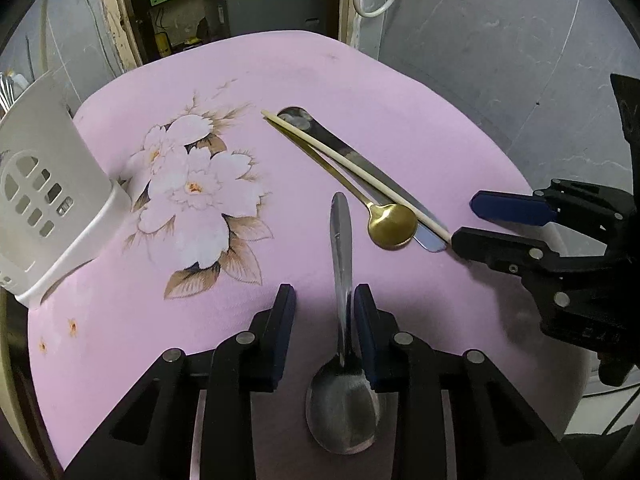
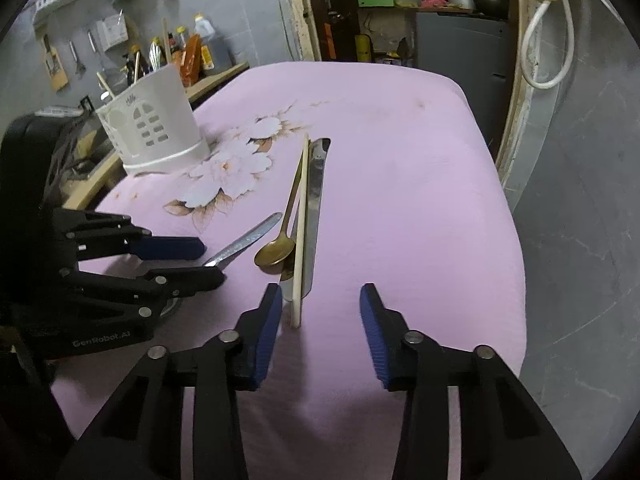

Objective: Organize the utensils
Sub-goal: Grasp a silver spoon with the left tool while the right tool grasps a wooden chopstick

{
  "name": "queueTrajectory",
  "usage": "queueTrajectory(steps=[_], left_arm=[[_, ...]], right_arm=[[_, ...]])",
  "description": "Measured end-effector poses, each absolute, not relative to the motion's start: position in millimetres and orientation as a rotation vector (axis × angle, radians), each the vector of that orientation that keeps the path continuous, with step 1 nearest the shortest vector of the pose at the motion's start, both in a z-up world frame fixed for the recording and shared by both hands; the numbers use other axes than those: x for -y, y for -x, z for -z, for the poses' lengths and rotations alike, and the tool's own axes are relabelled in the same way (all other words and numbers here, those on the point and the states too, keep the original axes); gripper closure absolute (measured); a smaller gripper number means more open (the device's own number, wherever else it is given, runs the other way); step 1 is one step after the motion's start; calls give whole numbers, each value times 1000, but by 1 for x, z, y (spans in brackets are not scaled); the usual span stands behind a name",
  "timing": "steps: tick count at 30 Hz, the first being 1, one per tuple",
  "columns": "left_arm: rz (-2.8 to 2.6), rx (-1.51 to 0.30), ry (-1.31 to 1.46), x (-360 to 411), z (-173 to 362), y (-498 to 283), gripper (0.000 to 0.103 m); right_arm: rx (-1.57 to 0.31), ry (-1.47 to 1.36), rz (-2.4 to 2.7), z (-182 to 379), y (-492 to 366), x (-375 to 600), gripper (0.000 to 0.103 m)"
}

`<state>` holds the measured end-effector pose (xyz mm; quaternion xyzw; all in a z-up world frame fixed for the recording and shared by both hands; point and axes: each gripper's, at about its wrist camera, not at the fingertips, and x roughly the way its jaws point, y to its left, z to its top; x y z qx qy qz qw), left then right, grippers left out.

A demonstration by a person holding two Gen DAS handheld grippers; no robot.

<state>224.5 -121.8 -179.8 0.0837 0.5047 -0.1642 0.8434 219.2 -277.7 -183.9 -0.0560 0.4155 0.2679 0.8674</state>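
Pink cloth [image 2: 400, 200] has bare room on its right side, up to the edge. Left gripper [image 1: 325, 320] jaws released, w/ silver spoon [image 1: 341, 360] handle between them, beside right finger. Right gripper [image 2: 320, 320] jaws released near chopstick [image 2: 301, 240] end; gold spoon [image 1: 390, 222] & knife [image 1: 372, 174] touch it, holder [image 2: 152, 128] far left.

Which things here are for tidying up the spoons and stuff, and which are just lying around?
For the job:
silver spoon, between the open left gripper fingers
gold spoon
chopstick
knife
white utensil holder
right gripper, open near the chopstick

Just lying about:
bottles on the counter
white cord hanging on the wall
flowered pink cloth
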Motion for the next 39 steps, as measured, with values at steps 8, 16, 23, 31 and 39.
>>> queueTrajectory(steps=[8, 16, 23, 31, 39], left_arm=[[258, -1059, -151, 119, 183, -240, 97], [141, -1042, -39, 98, 172, -258, 97], [56, -1010, 12, 78, 160, -257, 97], [-12, -1005, 72, 55, 159, -247, 97], [37, -1063, 133, 38, 161, -256, 97]], right_arm=[[-862, 159, -478, 186, -225, 276, 98], [-859, 110, -446, 184, -229, 281, 99], [-840, 59, -522, 175, -240, 275, 81], [-858, 129, -643, 175, -277, 232, 82], [-943, 241, -668, 184, -308, 192, 95]])
